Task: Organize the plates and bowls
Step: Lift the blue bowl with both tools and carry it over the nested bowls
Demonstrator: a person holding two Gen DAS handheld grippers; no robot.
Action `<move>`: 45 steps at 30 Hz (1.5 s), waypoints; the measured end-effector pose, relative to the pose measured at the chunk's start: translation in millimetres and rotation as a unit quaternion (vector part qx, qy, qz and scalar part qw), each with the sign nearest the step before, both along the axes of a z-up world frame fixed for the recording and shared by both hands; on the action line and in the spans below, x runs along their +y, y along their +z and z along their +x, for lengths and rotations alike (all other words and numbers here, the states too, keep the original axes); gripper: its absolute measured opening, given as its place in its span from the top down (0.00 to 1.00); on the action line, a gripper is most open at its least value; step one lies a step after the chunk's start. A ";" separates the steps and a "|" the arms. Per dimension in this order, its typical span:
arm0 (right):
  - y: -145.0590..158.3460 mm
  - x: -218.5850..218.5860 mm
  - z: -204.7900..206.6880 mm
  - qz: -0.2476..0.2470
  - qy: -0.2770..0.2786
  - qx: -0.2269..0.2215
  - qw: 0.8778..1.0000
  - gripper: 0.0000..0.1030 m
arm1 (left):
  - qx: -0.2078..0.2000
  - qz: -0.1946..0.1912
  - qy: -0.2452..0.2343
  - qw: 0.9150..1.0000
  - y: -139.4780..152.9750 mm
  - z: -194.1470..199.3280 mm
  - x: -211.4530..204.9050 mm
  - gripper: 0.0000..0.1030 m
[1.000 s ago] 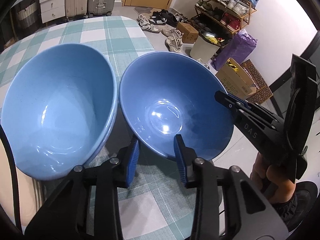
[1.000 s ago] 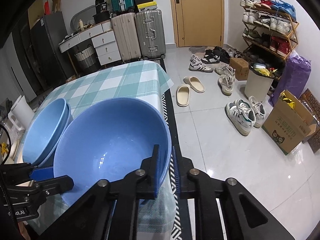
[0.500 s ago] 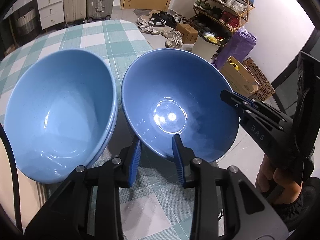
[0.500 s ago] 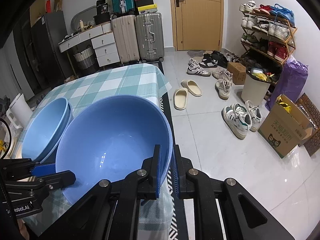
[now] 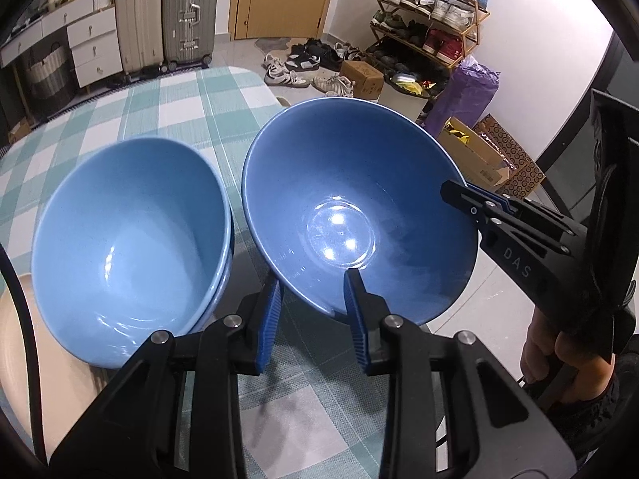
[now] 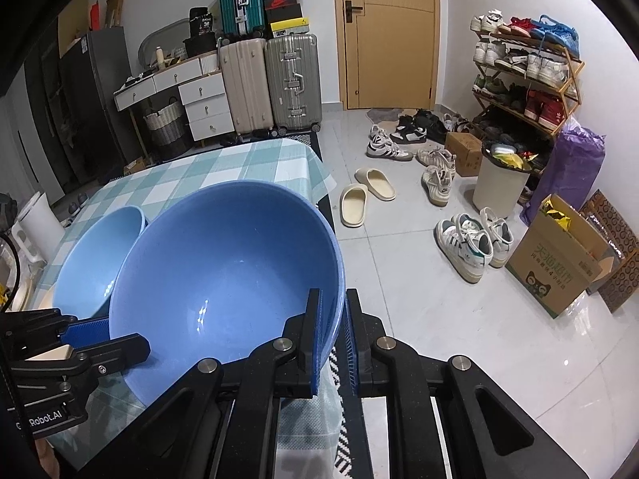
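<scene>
My right gripper (image 6: 333, 343) is shut on the rim of a dark blue bowl (image 6: 223, 275) and holds it tilted above the checked table. The same bowl (image 5: 355, 207) fills the middle of the left wrist view, with the right gripper (image 5: 471, 195) clamped on its right rim. My left gripper (image 5: 313, 315) is open, its fingers straddling the bowl's near rim without closing on it. A stack of two lighter blue bowls (image 5: 127, 231) sits on the table to the left; it also shows in the right wrist view (image 6: 96, 255).
The table has a green and white checked cloth (image 5: 167, 107). A cream plate (image 5: 16, 343) lies at its left edge under the bowl stack. The table's right edge drops to a tiled floor with shoes (image 6: 467, 239), a cardboard box (image 6: 559, 263) and a bin (image 6: 499, 183).
The dark blue bowl has risen and tilted further in my right gripper. My left gripper's fingers stay open around its near rim. The stacked bowls have not moved.
</scene>
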State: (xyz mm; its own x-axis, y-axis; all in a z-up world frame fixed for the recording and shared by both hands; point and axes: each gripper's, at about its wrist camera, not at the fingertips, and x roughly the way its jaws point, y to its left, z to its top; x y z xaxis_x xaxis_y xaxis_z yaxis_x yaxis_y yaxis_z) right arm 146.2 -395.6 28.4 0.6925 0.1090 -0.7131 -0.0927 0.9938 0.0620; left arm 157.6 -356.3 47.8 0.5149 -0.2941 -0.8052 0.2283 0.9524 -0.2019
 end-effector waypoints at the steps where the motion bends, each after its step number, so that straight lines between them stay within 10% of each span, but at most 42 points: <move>1: 1.7 0.5 -1.0 -0.001 0.000 -0.002 1.000 0.90 | -0.003 0.000 -0.001 1.000 2.9 -1.6 0.7 0.73; 45: 106.7 81.2 -47.5 -0.020 0.023 -0.067 0.997 0.88 | -0.103 0.011 0.020 0.994 131.6 -83.4 69.8 0.73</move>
State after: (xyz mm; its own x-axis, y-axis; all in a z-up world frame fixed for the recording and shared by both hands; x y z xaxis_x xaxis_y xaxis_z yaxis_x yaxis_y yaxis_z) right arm 98.7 -314.4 135.1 0.7764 0.1170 -0.6193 -0.1436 0.9896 0.0069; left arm 74.2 -286.5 179.3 0.6814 -0.2535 -0.6867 0.2238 0.9653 -0.1343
